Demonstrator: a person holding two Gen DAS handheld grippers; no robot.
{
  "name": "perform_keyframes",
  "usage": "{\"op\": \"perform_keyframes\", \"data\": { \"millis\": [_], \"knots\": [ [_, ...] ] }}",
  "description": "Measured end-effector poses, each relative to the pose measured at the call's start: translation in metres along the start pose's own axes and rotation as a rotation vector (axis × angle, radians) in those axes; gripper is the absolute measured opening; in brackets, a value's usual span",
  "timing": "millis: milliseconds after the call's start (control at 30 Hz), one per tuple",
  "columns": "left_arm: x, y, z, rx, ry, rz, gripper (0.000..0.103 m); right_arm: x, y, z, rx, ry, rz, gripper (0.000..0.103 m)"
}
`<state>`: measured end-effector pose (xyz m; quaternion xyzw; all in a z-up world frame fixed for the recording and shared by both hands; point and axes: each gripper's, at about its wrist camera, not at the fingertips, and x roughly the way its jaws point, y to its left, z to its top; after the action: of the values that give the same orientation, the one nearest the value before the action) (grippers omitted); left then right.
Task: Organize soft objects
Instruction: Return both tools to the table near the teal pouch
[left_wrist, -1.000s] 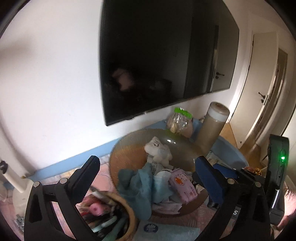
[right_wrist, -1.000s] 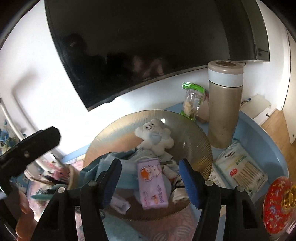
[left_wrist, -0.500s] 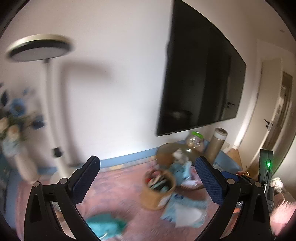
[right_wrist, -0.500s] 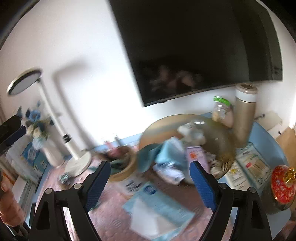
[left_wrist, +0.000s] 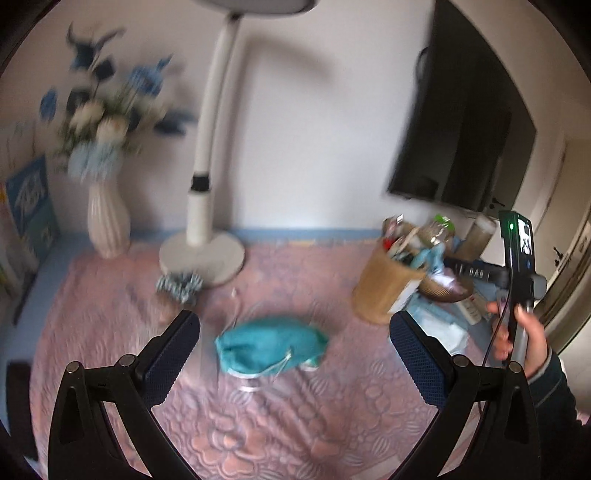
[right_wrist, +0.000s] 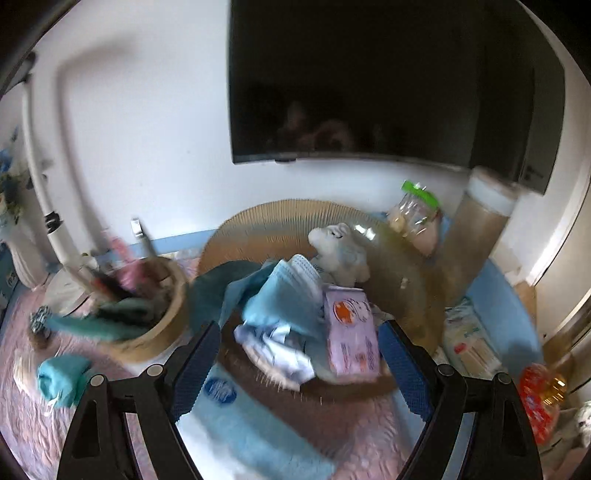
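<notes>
A teal cloth (left_wrist: 271, 343) lies bunched on the pink quilted cover, just ahead of my open, empty left gripper (left_wrist: 295, 350); it also shows in the right wrist view (right_wrist: 61, 376). My right gripper (right_wrist: 297, 365) is open and empty, in front of a woven round tray (right_wrist: 258, 221). The tray holds light blue cloths (right_wrist: 284, 295), a pink tissue pack (right_wrist: 351, 336) and a white plush toy (right_wrist: 340, 247). In the left view the right gripper's handle (left_wrist: 519, 266) is held by a hand at far right.
A woven basket (right_wrist: 155, 325) of small items stands left of the tray, also seen in the left wrist view (left_wrist: 388, 288). A lamp base (left_wrist: 201, 254), a white vase (left_wrist: 107, 221), a striped scrunchie (left_wrist: 179, 286), a tan flask (right_wrist: 476, 236), a blue pack (right_wrist: 236, 417) and a wall TV (right_wrist: 388, 81) surround.
My left gripper has swung left, away from the tray, and now faces the teal cloth on the cover. My right gripper pulled back from the tray, then moved closer again. Both stay open.
</notes>
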<state>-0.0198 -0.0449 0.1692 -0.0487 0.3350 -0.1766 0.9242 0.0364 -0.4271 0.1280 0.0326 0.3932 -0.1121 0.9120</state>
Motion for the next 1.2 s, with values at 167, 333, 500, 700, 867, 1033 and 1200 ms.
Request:
{"op": "perform_keyframes", "data": {
  "millis": [167,333,500,700,867,1033,1200],
  "knots": [
    [0.022,0.021,-0.005,-0.052,0.066,0.053,0.102,0.056,0.005,0.018,-0.076,0.085,-0.034,0.086],
    [0.032,0.029,-0.007,-0.070,0.092,0.073,0.102,0.098,-0.018,0.054,-0.021,0.120,-0.090,0.086],
    [0.041,0.030,-0.013,-0.039,0.119,0.086,0.102,0.086,-0.026,0.064,0.011,0.077,-0.073,0.086],
    [0.036,0.038,-0.028,-0.027,0.126,0.067,0.102,0.001,0.002,0.021,-0.020,-0.054,-0.002,0.086],
    [0.030,0.050,-0.044,-0.050,0.136,0.074,0.102,-0.070,0.054,-0.035,-0.104,-0.135,0.108,0.086],
    [0.026,0.059,-0.063,-0.068,0.123,0.117,0.102,-0.115,0.110,-0.086,-0.160,-0.210,0.291,0.091],
    [0.037,0.073,-0.086,-0.083,0.130,0.224,0.102,-0.095,0.168,-0.135,-0.227,-0.184,0.336,0.095]
  ]
}}
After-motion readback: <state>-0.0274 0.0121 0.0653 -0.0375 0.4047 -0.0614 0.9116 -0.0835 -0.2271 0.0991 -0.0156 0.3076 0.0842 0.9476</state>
